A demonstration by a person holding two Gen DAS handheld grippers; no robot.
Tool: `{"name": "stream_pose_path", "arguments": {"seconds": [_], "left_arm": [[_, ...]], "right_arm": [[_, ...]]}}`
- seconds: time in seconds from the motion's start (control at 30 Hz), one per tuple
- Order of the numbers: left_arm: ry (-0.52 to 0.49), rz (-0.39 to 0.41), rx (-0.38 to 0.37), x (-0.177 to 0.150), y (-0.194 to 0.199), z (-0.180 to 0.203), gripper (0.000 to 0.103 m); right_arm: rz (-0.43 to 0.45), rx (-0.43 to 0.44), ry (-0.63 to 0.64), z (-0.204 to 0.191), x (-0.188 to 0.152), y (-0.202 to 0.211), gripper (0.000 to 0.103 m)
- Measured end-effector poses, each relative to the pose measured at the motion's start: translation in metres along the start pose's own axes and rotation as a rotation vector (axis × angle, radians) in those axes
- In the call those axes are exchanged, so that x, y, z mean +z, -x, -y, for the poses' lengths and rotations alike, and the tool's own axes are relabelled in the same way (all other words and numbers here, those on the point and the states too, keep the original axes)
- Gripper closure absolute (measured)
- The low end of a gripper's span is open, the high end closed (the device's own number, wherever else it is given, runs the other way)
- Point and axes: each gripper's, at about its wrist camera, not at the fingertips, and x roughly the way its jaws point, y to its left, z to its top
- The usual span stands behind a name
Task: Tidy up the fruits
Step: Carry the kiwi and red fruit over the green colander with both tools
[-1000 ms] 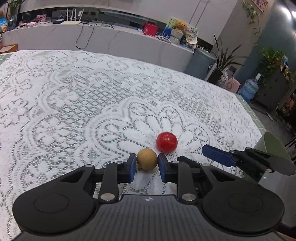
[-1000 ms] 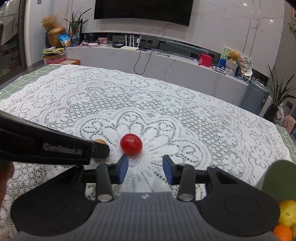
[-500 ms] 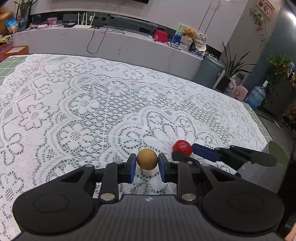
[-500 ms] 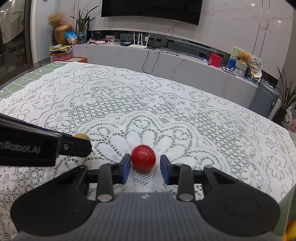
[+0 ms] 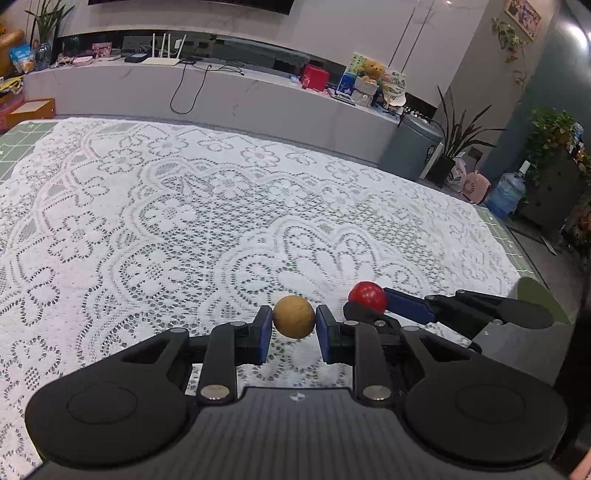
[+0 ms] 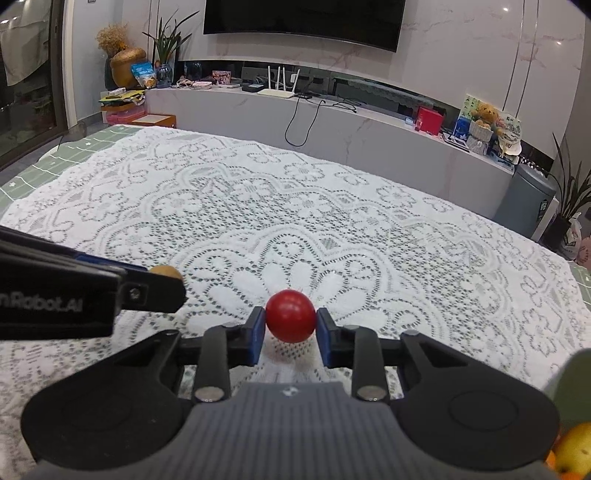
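Left wrist view gives you the widest read: a table (image 5: 110, 229) draped in white lace cloth (image 5: 207, 206) fills the frame, with a long pale counter (image 5: 229, 103) at the far side carrying a router and boxes, and potted plants at the far right. Right wrist view adds a dark screen (image 6: 303, 18) on the far wall.

At the near right edge sits a green bowl (image 6: 574, 376) with a yellow fruit (image 6: 576, 452) in it, probably where your loads belong.

Your left tool (image 5: 293, 334) is clamped on the tan round fruit (image 5: 294, 316), pads pressing both sides, so it cannot roll off the lace. Your right tool (image 6: 290, 334) has its pads against the red round fruit (image 6: 290, 315) near the cloth's centre; it seems to rest on the lace or only just clear of it.
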Motion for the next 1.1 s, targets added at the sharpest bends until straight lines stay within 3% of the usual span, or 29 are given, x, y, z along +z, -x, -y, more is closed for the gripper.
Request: {"name": "stream_pose_path", "arguments": {"seconds": [0.6,1.1], "left_arm": [[-0.118,0.055,-0.055,-0.007,0.048,0.06,0.075],[-0.268,0.037,-0.191,-0.019,0.051,0.143,0.075]], "right_arm": [[0.124,0.002,-0.05,0.027,-0.024,0.117,0.077],[0.153,-0.155,-0.146,0.095,-0.063,0.179,0.077]]}}
